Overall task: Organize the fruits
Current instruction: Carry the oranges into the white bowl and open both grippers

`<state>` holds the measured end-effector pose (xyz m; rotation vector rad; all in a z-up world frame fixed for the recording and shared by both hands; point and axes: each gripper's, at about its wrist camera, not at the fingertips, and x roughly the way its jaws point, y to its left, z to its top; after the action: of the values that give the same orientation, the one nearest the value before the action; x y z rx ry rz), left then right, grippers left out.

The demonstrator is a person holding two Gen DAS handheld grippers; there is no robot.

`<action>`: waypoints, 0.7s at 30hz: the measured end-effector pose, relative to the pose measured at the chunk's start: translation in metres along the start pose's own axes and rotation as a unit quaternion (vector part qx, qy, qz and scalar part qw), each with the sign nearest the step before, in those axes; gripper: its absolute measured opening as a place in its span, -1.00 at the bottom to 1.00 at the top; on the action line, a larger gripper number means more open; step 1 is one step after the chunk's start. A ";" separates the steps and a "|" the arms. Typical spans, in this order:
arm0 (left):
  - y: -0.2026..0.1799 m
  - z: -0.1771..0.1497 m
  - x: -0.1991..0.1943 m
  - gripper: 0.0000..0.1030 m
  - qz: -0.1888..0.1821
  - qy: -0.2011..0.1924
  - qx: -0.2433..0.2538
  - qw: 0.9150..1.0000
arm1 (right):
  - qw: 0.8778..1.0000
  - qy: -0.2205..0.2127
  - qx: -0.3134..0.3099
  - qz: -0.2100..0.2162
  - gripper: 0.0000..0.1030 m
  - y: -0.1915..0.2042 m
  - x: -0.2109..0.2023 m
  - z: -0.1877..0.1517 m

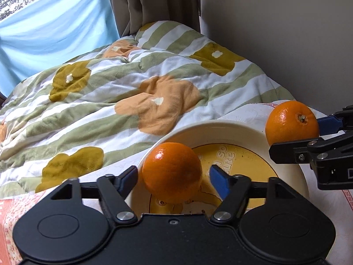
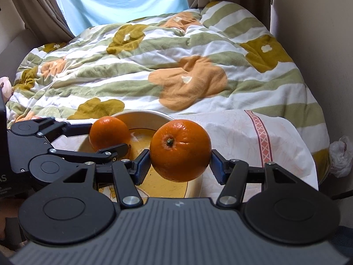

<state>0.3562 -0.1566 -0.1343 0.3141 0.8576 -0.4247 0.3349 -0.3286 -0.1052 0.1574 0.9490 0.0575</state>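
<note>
A cream plate (image 1: 220, 128) with a yellow cartoon centre lies on a cloth on the bed; it also shows in the right wrist view (image 2: 145, 114). My left gripper (image 1: 173, 177) is open, its blue pads apart on either side of an orange (image 1: 172, 170) that is over the plate's left part; I cannot tell if that orange rests on the plate. My right gripper (image 2: 179, 161) is shut on a second orange (image 2: 179, 150), stem facing the camera, held above the plate's right edge. That orange also shows in the left wrist view (image 1: 291, 122), and the first orange in the right wrist view (image 2: 109, 133).
A striped floral duvet (image 1: 132, 84) covers the bed behind the plate. A white cloth with a pink band (image 2: 260, 137) lies under the plate. Curtains (image 1: 154, 0) and a wall (image 1: 286, 33) stand at the back and right. A crumpled white bag (image 2: 340, 156) sits at the bed's right edge.
</note>
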 end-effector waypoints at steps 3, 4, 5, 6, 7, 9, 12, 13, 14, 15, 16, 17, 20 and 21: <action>0.004 0.003 -0.005 0.76 -0.002 -0.005 -0.003 1.000 | 1.000 0.003 0.005 -0.002 0.41 0.000 0.001 0.001; 0.005 0.002 -0.007 0.77 -0.004 -0.003 -0.006 1.000 | 1.000 0.003 0.005 -0.002 0.41 0.000 0.001 0.001; 0.008 0.001 -0.010 0.78 -0.004 -0.002 -0.007 1.000 | 1.000 0.003 0.005 -0.002 0.41 0.000 0.000 0.001; 0.009 0.000 -0.014 0.79 -0.002 -0.001 -0.008 1.000 | 1.000 0.003 0.003 -0.002 0.41 0.000 0.001 0.001; 0.011 -0.001 -0.018 0.81 -0.001 -0.003 -0.009 1.000 | 1.000 0.002 0.002 -0.002 0.41 0.000 0.000 0.001; 0.013 -0.003 -0.028 0.84 0.002 -0.008 -0.011 1.000 | 1.000 0.002 0.000 -0.001 0.41 0.000 0.000 0.002; 0.016 -0.005 -0.040 0.87 0.014 -0.014 -0.008 1.000 | 1.000 -0.001 -0.004 0.002 0.41 0.002 -0.001 0.005; 0.016 -0.006 -0.044 0.87 0.019 -0.015 -0.005 1.000 | 1.000 -0.003 -0.007 0.004 0.41 0.003 -0.001 0.006; 0.016 -0.007 -0.047 0.87 0.024 -0.017 -0.003 1.000 | 1.000 -0.004 -0.013 0.007 0.41 0.005 -0.002 0.007; 0.016 -0.009 -0.050 0.87 0.027 -0.018 -0.002 0.999 | 1.000 -0.005 -0.018 0.009 0.41 0.006 -0.001 0.008; 0.017 -0.011 -0.052 0.87 0.029 -0.019 -0.004 0.999 | 1.000 -0.006 -0.024 0.012 0.41 0.008 -0.001 0.009; 0.018 -0.012 -0.055 0.87 0.030 -0.019 -0.008 0.999 | 0.999 -0.007 -0.030 0.014 0.41 0.010 0.000 0.009; 0.022 -0.018 -0.062 0.87 0.036 -0.020 -0.018 0.999 | 0.999 -0.004 -0.048 0.024 0.41 0.017 0.007 0.010; 0.023 -0.019 -0.064 0.87 0.039 -0.020 -0.021 0.999 | 0.998 -0.002 -0.053 0.027 0.41 0.019 0.010 0.010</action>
<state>0.3176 -0.1130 -0.0940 0.2990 0.8113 -0.3388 0.3495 -0.3095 -0.1041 0.0849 0.9362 0.1560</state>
